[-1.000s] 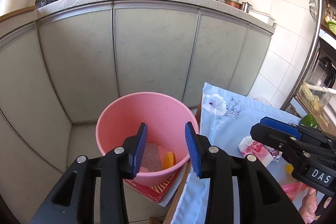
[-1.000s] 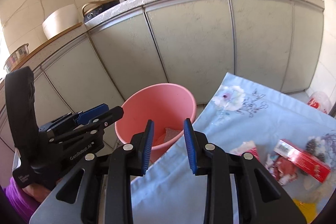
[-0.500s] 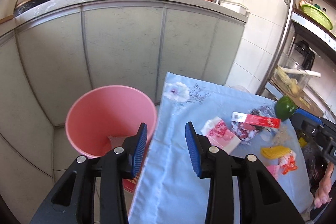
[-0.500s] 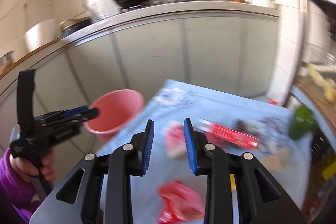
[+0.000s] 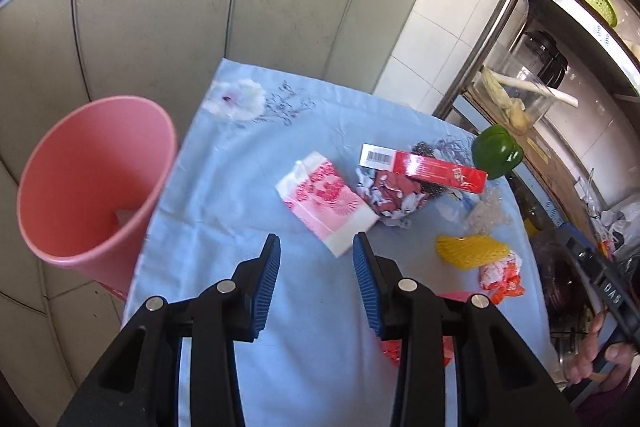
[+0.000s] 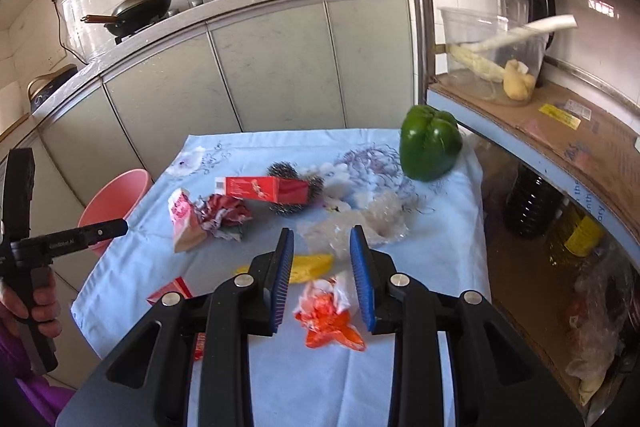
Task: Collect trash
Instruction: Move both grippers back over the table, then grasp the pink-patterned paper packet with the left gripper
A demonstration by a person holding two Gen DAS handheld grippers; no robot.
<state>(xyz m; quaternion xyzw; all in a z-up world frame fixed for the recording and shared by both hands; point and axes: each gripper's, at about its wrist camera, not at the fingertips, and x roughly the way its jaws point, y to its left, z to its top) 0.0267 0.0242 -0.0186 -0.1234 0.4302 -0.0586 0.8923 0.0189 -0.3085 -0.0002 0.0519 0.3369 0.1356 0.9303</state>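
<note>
A pink bin (image 5: 92,183) is standing off the table's left edge. The left gripper (image 5: 316,283) is hovering with jaws apart and empty near a pink tissue pack (image 5: 326,201) on the blue tablecloth (image 5: 248,163). The right gripper (image 6: 322,277) is hanging over an orange wrapper (image 6: 326,315), jaws parted, gripping nothing.

Right gripper (image 5: 576,247) mostly cut off; bucket (image 5: 80,187) contents unclear.
</note>
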